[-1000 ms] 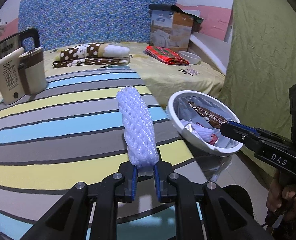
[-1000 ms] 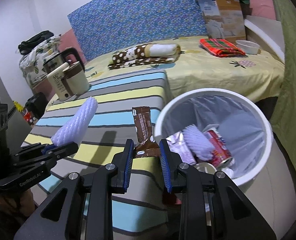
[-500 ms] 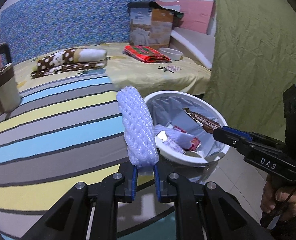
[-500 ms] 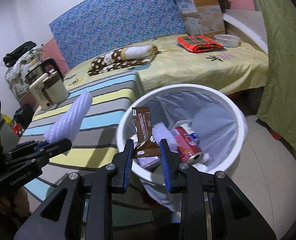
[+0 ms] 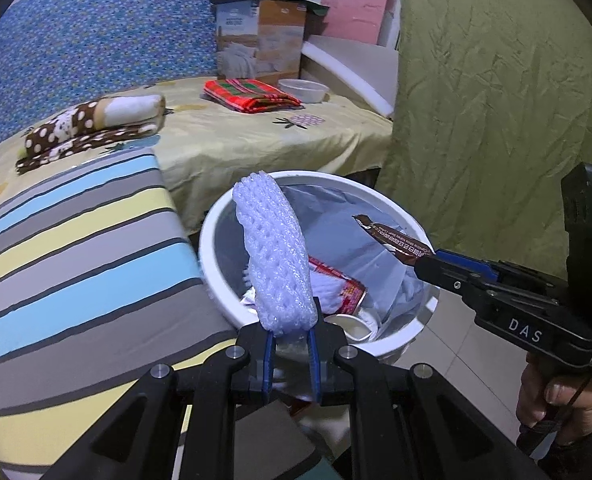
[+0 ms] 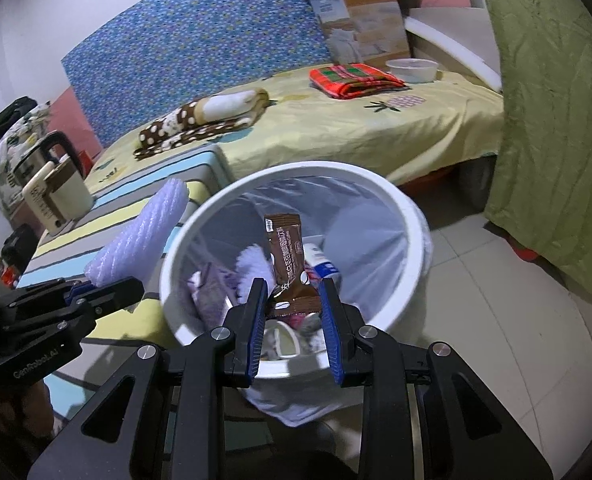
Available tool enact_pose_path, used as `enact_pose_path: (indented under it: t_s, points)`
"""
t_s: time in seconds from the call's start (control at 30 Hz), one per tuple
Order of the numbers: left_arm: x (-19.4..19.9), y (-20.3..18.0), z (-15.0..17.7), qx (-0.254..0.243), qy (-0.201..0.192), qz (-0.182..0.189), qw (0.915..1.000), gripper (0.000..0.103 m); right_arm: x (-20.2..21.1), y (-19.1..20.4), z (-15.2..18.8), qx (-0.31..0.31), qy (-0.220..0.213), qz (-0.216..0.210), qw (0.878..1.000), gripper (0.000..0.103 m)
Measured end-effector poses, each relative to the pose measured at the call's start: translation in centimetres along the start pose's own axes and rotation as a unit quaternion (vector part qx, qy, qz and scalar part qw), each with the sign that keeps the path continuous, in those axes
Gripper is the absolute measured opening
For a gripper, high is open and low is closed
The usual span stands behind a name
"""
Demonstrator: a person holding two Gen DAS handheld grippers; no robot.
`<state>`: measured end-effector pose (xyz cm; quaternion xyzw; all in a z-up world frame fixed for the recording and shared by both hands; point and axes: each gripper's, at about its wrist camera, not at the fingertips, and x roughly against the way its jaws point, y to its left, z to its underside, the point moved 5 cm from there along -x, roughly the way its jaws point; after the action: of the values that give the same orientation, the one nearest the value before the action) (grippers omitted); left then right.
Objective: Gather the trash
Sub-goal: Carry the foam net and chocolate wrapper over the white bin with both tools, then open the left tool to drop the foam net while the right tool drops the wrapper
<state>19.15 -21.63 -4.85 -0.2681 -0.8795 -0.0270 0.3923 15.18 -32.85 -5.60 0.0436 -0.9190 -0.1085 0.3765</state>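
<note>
"DAS" on right tool (image 5: 423,258); "CenRobot.AI" on left tool (image 6: 108,292).

A bed (image 6: 375,132) under a pale yellow sheet fills the back of the room, its blue patterned headboard (image 6: 200,52) against a white wall (image 6: 20,32) — with pink panels showing beside it. An olive-green curtain (image 5: 495,100) hangs at the right, over a light tiled floor (image 6: 507,300) — dim, bluish indoor light.

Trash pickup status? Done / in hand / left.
Done: white bin already holds a crushed can, foam net and cup.
In hand: left gripper pinches a foam net sleeve; right gripper grips a brown snack wrapper, both at the bin mouth.
Left: release both.
</note>
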Motion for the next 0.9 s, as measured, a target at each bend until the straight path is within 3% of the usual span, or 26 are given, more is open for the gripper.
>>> enact_pose_path:
  t_s: [0.3,0.47,0.6,0.9]
  points:
    - [-2.6,-0.4,-0.7,0.001,0.015,0.019,0.9997,0.015,-1.4,-1.0,0.0,-0.006,0.020,0.008,1.000,0.029]
    - [-3.0,-0.3,-0.8,0.011,0.014,0.029,0.9994,0.026,-1.6,-1.4,0.1,-0.005,0.027,0.023,0.999,0.030]
    - [-2.8,-0.2,-0.8,0.014,0.009,0.035,0.9993,0.031,-1.2,-1.4,0.2,-0.005,0.026,0.027,0.999,0.032]
    - [-1.0,0.2,-0.3,0.018,-0.001,0.029,0.9994,0.031,0.5,-0.1,0.1,0.002,0.012,0.019,1.000,0.037]
